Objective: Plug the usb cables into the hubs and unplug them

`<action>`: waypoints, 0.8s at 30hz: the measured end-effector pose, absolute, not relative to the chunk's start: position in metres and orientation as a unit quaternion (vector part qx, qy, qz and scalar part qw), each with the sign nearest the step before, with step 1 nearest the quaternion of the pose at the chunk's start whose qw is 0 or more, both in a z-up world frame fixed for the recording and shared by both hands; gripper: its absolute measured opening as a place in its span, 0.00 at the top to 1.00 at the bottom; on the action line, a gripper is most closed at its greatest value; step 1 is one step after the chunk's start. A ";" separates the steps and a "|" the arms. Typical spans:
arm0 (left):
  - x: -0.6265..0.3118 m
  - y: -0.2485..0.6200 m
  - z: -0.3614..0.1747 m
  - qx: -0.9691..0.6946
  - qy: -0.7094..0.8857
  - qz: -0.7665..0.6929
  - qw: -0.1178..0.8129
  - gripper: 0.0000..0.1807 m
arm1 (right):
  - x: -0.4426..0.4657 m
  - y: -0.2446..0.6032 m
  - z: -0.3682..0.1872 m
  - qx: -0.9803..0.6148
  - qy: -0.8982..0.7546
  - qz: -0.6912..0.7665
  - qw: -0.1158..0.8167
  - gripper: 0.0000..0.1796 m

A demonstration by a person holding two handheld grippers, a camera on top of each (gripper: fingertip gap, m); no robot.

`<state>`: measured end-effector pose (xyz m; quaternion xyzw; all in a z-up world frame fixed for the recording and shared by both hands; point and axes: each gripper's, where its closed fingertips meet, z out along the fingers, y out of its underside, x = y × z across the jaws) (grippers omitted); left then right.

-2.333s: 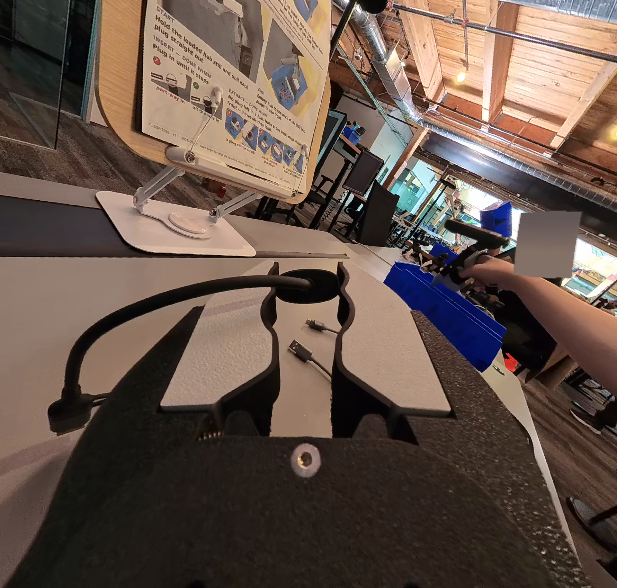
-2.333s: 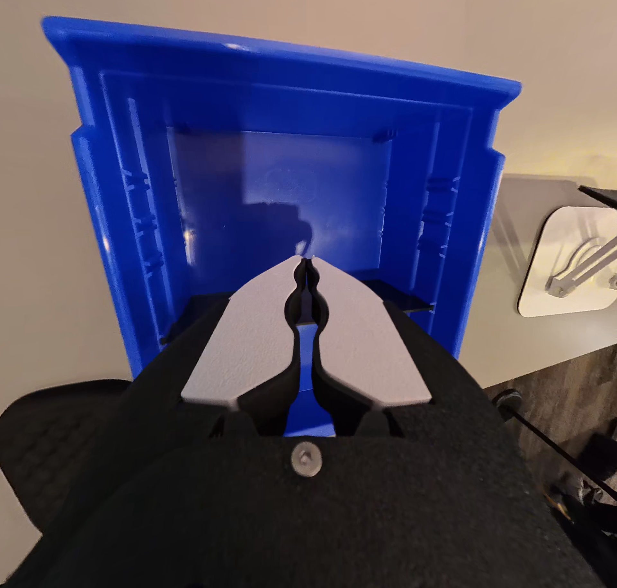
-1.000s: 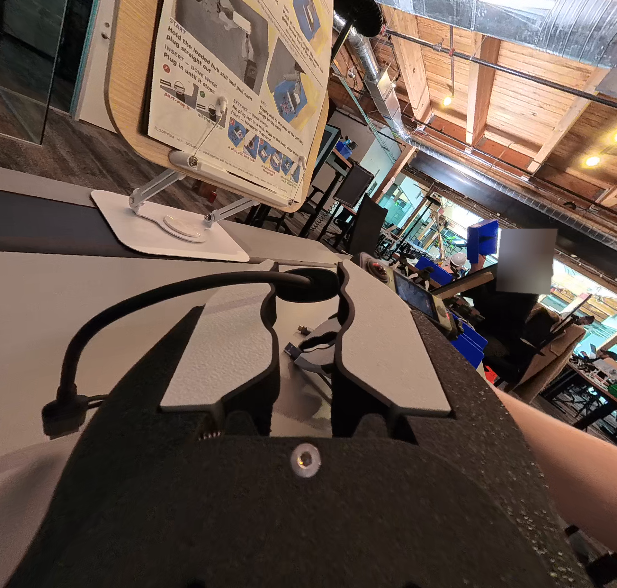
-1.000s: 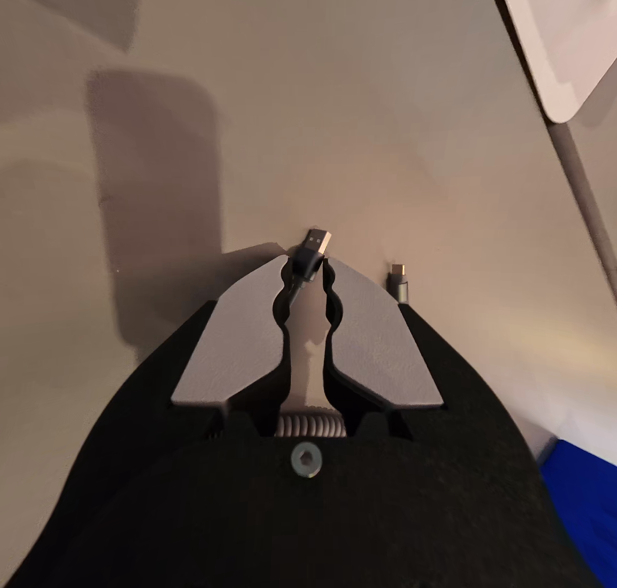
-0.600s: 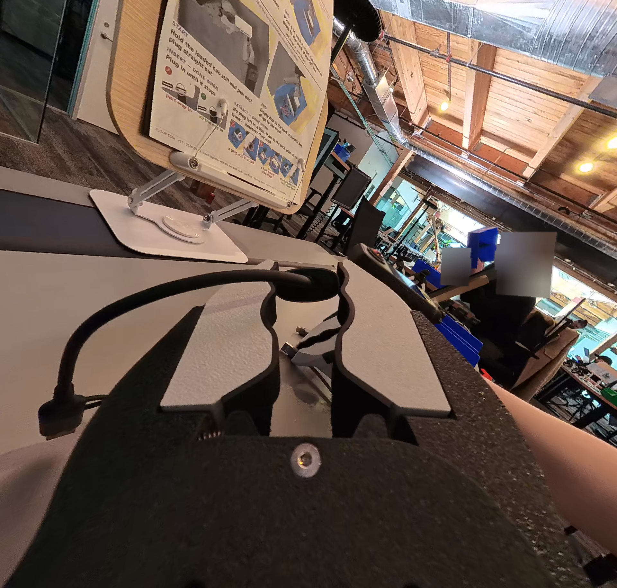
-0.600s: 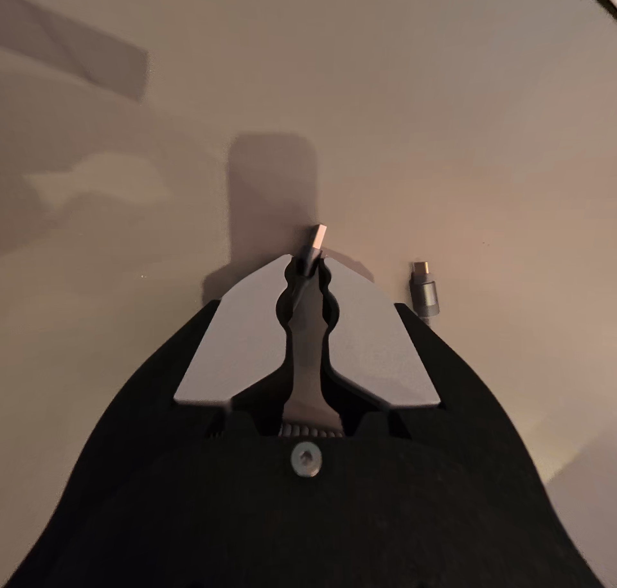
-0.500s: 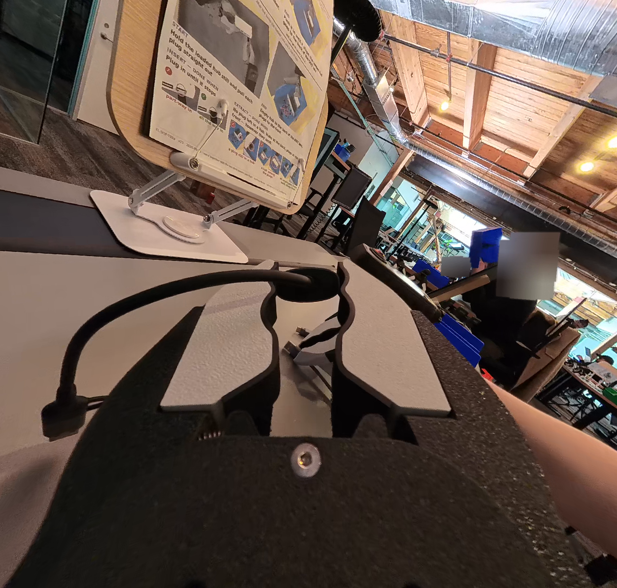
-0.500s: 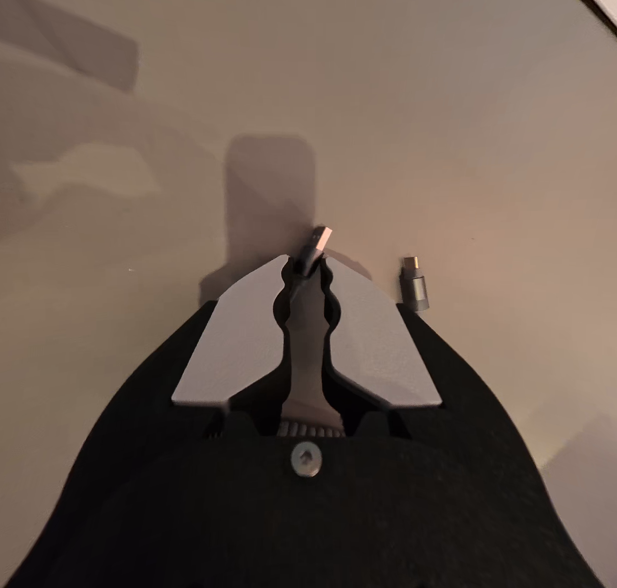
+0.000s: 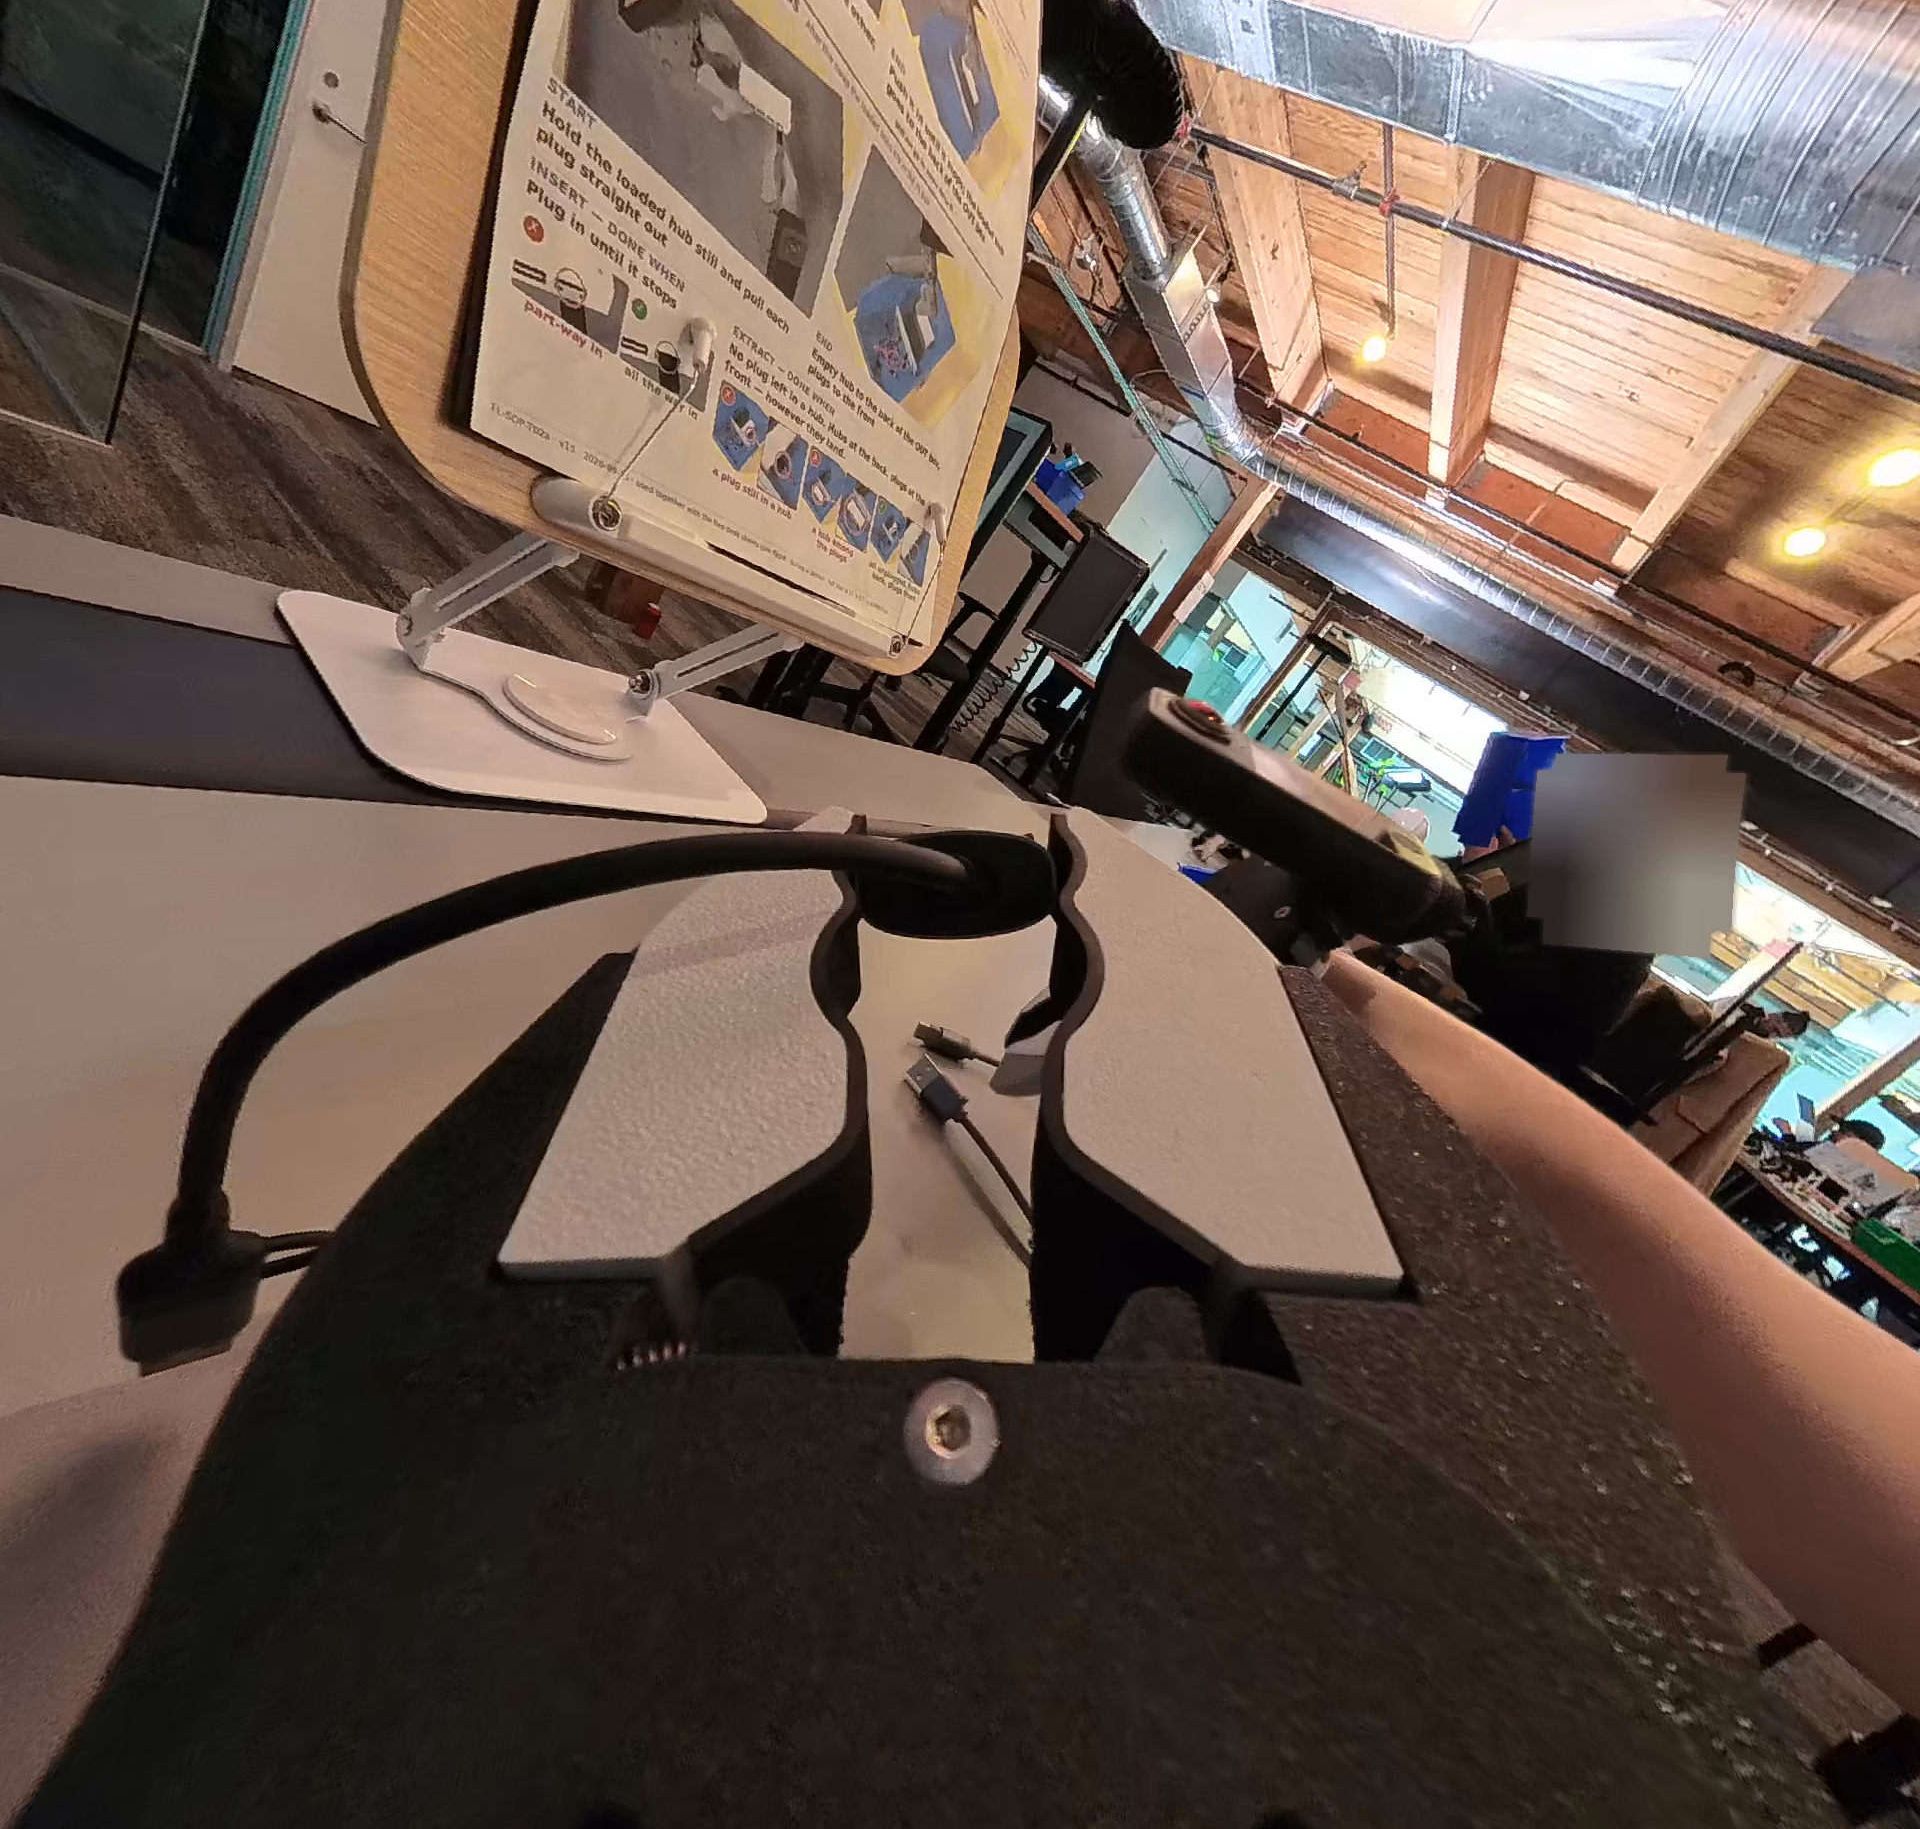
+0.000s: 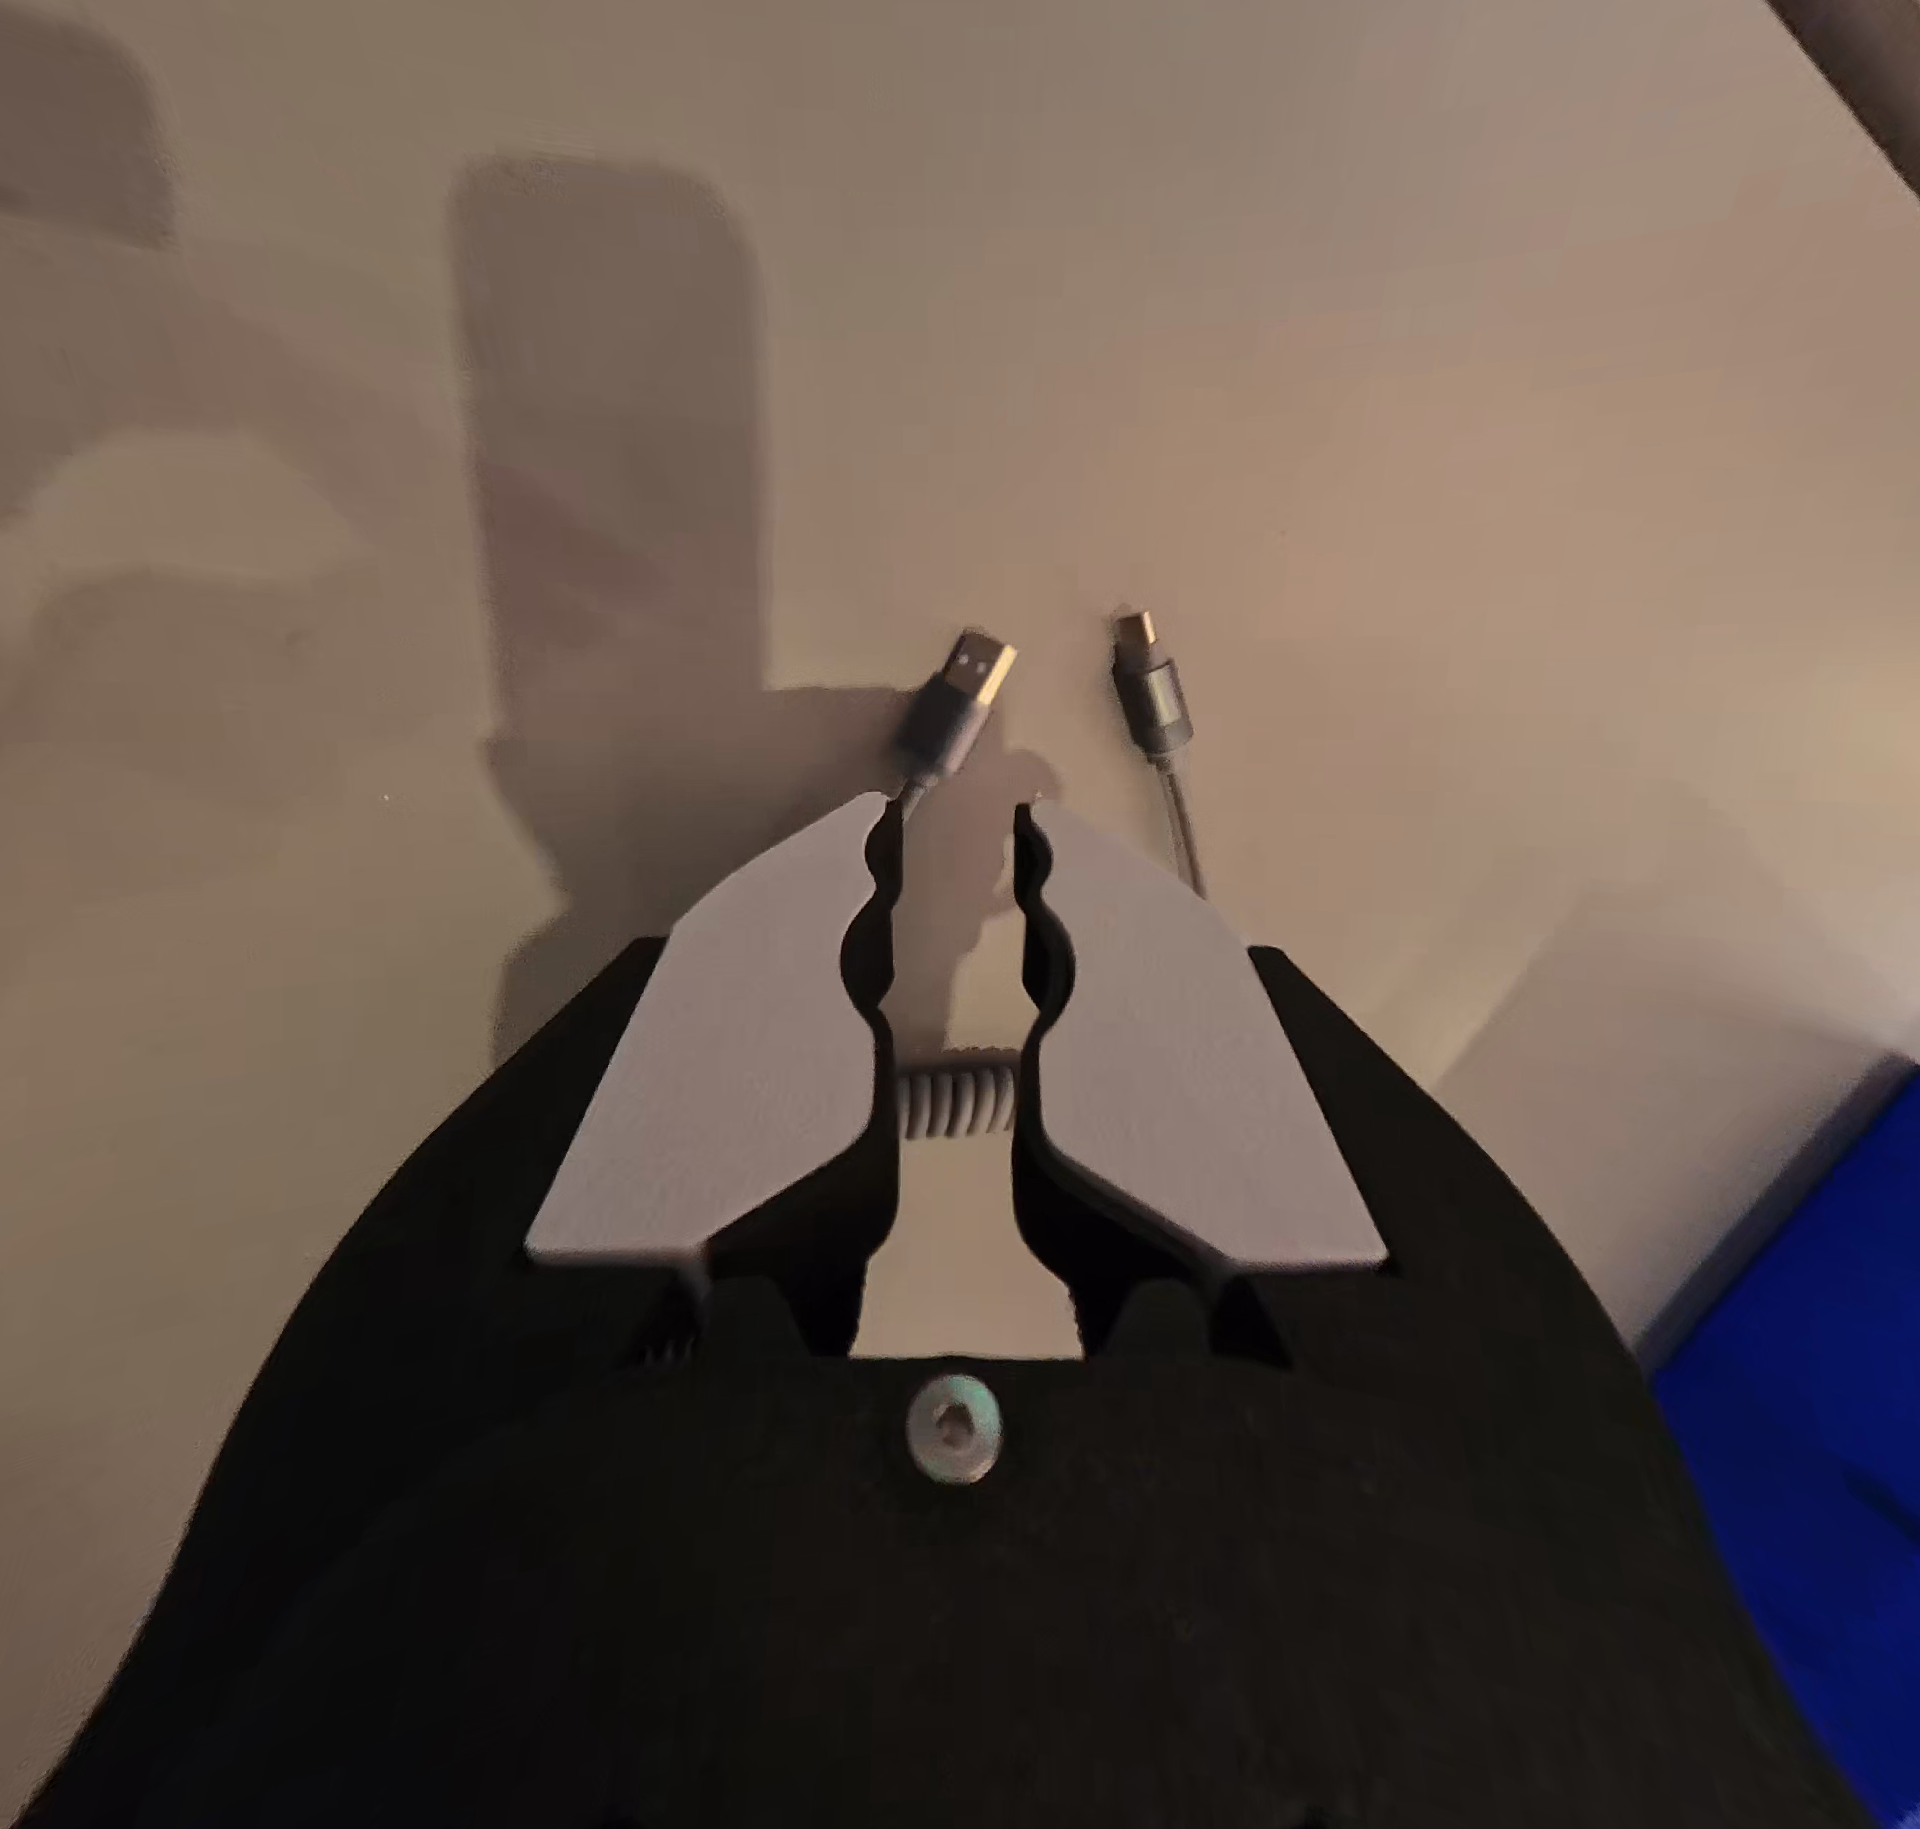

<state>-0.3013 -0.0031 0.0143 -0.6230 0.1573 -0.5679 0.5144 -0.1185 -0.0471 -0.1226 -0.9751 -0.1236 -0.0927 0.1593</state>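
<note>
Table top (image 10: pixel 1351 325) looks smooth and matt, pale grey. The USB-A plug (image 10: pixel 956 693) lying on it has a shiny metal tip and a brushed grey metal shell, and so does the smaller plug (image 10: pixel 1148 678) just beside it, both on braided cords. Left gripper (image 9: pixel 951 906) fingers have grainy, matt grey faces on rough black plastic, gripping a smooth black rubbery cable (image 9: pixel 436 948). Behind the table: glossy paper sheet (image 9: pixel 748 221) on a wood-grain board (image 9: pixel 426 169), white matt metal stand (image 9: pixel 488 730).

Open workshop: exposed ducts (image 9: pixel 1558 44), timber ceiling (image 9: pixel 1662 345)
</note>
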 end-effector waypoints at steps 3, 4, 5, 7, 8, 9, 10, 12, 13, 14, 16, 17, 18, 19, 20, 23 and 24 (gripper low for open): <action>-0.299 -0.005 0.015 -0.621 0.160 -0.571 0.512 0.82 | -0.125 -0.052 -0.129 -0.976 -0.131 -0.116 0.128 0.91; -0.298 -0.006 0.015 -0.621 0.161 -0.572 0.512 0.82 | -0.125 -0.053 -0.132 -0.976 -0.130 -0.124 0.119 0.92; -0.298 -0.006 0.015 -0.621 0.162 -0.571 0.512 0.82 | -0.124 -0.054 -0.135 -0.977 -0.129 -0.133 0.108 0.91; -0.297 -0.006 0.015 -0.622 0.164 -0.569 0.512 0.82 | -0.117 -0.052 -0.138 -0.976 -0.118 -0.151 0.101 0.91; -0.297 -0.006 0.014 -0.623 0.165 -0.568 0.512 0.82 | -0.118 -0.052 -0.142 -0.979 -0.114 -0.141 0.096 0.91; -0.297 -0.006 0.014 -0.622 0.164 -0.569 0.511 0.82 | -0.120 -0.052 -0.145 -0.981 -0.110 -0.131 0.093 0.90; -0.297 -0.006 0.015 -0.621 0.163 -0.571 0.511 0.82 | -0.119 -0.052 -0.148 -0.982 -0.107 -0.131 0.089 0.90; -0.298 -0.006 0.015 -0.620 0.161 -0.574 0.510 0.82 | -0.113 -0.051 -0.151 -0.980 -0.106 -0.148 0.086 0.89; -0.299 -0.005 0.015 -0.619 0.159 -0.576 0.510 0.82 | -0.112 -0.050 -0.152 -0.979 -0.104 -0.148 0.089 0.89; -0.299 -0.005 0.016 -0.618 0.158 -0.577 0.510 0.82 | -0.113 -0.048 -0.153 -0.979 -0.104 -0.146 0.092 0.89; -0.300 -0.005 0.017 -0.617 0.157 -0.577 0.511 0.82 | -0.111 -0.044 -0.153 -0.977 -0.108 -0.153 0.105 0.89; -0.300 -0.005 0.017 -0.617 0.157 -0.578 0.511 0.82 | -0.111 -0.042 -0.153 -0.975 -0.113 -0.156 0.108 0.90; -0.300 -0.005 0.017 -0.617 0.157 -0.578 0.511 0.82 | -0.110 -0.041 -0.153 -0.973 -0.119 -0.166 0.111 0.89; -0.300 -0.005 0.016 -0.617 0.157 -0.578 0.510 0.82 | -0.110 -0.040 -0.153 -0.970 -0.130 -0.174 0.113 0.91; -0.299 -0.005 0.016 -0.617 0.159 -0.578 0.510 0.82 | -0.110 -0.039 -0.153 -0.967 -0.136 -0.181 0.118 0.91; -0.298 -0.006 0.016 -0.617 0.161 -0.577 0.510 0.82 | -0.109 -0.037 -0.153 -0.964 -0.142 -0.175 0.138 0.92; -0.298 -0.006 0.017 -0.616 0.162 -0.578 0.510 0.82 | -0.110 -0.035 -0.153 -0.965 -0.144 -0.157 0.153 0.93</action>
